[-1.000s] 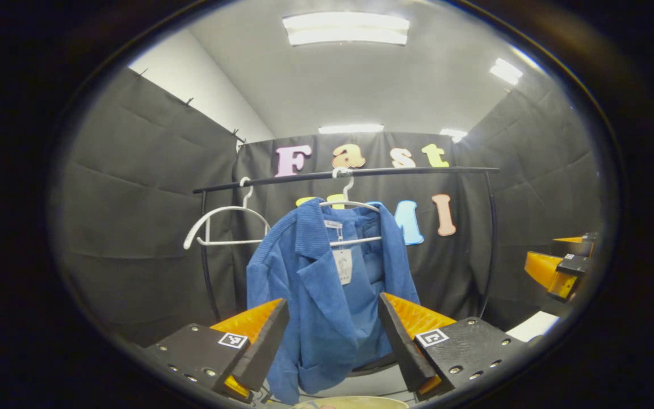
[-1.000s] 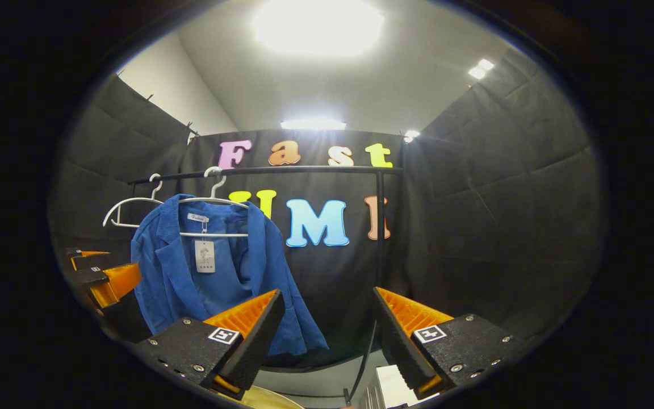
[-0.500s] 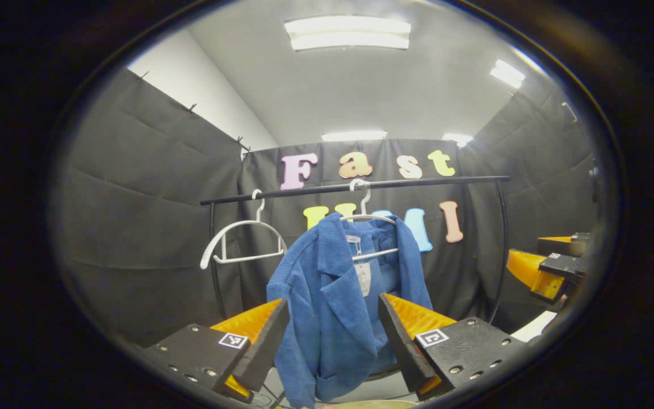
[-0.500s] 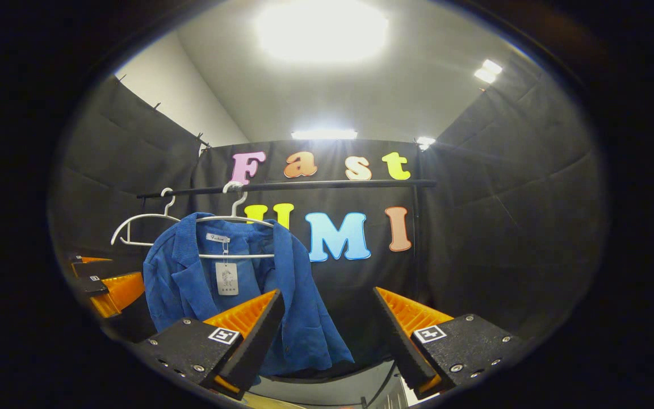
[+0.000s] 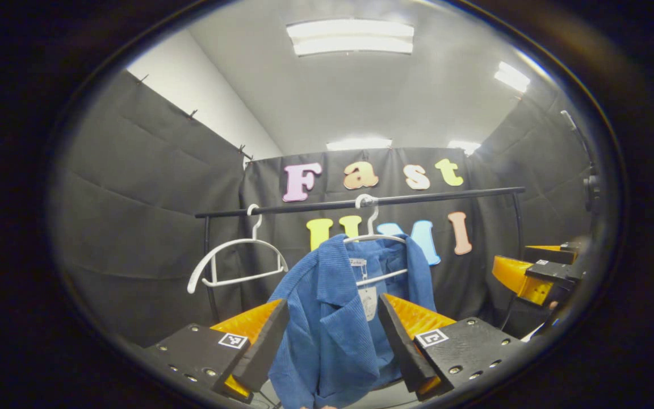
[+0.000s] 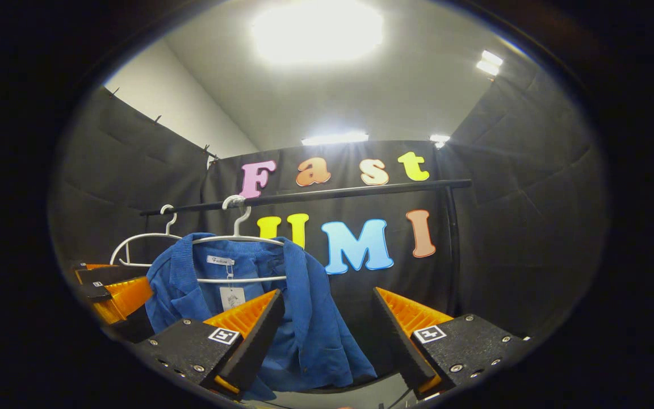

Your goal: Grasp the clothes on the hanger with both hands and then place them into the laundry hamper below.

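Observation:
A blue jacket (image 5: 332, 324) hangs on a white hanger (image 5: 373, 236) hooked over a black rail (image 5: 361, 201). My left gripper (image 5: 332, 335) is open, its orange fingers framing the jacket's front, still short of it. In the right gripper view the blue jacket (image 6: 304, 318) hangs at lower left on its hanger (image 6: 236, 238). My right gripper (image 6: 327, 335) is open, its left finger in front of the jacket's right half, nothing between the fingers. The left gripper (image 6: 114, 292) appears at that view's left edge, and the right gripper (image 5: 531, 275) at the left gripper view's right edge.
An empty white hanger (image 5: 236, 261) hangs on the rail left of the jacket, also seen as the empty hanger (image 6: 139, 244) in the right gripper view. The rail's black upright posts (image 6: 452, 250) stand at each end. Black cloth walls enclose the booth.
Both views have tilted upward, so the jacket and rail sit lower in frame and the hamper rim at the bottom has dropped out of sight. Both grippers stay open.

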`<state>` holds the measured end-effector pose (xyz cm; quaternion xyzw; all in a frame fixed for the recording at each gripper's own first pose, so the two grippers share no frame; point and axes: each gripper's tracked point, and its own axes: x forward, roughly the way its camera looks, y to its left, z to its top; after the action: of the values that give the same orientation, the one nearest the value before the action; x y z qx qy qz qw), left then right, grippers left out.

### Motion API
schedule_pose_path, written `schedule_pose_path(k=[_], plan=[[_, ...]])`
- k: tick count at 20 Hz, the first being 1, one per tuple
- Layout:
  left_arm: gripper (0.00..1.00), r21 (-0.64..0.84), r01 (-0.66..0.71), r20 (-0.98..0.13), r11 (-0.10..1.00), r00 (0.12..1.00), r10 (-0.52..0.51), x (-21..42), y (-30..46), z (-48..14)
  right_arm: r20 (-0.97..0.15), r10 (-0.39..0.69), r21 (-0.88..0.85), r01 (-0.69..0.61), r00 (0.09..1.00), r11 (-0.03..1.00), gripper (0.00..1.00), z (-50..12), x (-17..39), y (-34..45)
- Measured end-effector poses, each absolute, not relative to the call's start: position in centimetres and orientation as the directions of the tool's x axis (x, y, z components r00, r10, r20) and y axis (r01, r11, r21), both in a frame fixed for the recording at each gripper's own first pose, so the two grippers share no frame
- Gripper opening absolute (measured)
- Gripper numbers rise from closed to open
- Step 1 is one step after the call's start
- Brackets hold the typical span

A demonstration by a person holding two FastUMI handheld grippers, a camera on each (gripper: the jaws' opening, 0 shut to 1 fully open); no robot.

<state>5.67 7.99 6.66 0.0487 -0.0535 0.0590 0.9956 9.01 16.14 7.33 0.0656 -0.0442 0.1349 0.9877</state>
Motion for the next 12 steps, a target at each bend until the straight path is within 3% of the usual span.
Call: schedule_pose_path(k=[6,7,8,11,12], plan=[[0.91,0.091,-0.167,0.081,0.982,0.984,0.159,10.4,7.2,5.1,0.095,0.341,0.148,-0.352,0.935,0.924,0.95,7.0,14.2,18.7],[0.97,0.088,-0.173,0.065,0.981,0.984,0.168,11.1,7.1,4.4,0.091,0.351,0.151,-0.362,0.932,0.920,0.95,6.8,15.1,19.2],[0.91,0.085,-0.179,0.052,0.980,0.983,0.175,11.6,7.2,3.8,0.086,0.364,0.157,-0.373,0.928,0.914,0.95,6.6,15.8,19.7],[0.91,0.083,-0.209,0.031,0.974,0.978,0.207,13.2,7.4,2.7,0.081,0.394,0.173,-0.402,0.915,0.899,0.95,5.9,17.9,20.9],[0.97,0.081,-0.222,0.025,0.972,0.975,0.221,13.8,7.6,2.2,0.081,0.406,0.179,-0.414,0.910,0.892,0.95,5.7,18.5,21.3]])
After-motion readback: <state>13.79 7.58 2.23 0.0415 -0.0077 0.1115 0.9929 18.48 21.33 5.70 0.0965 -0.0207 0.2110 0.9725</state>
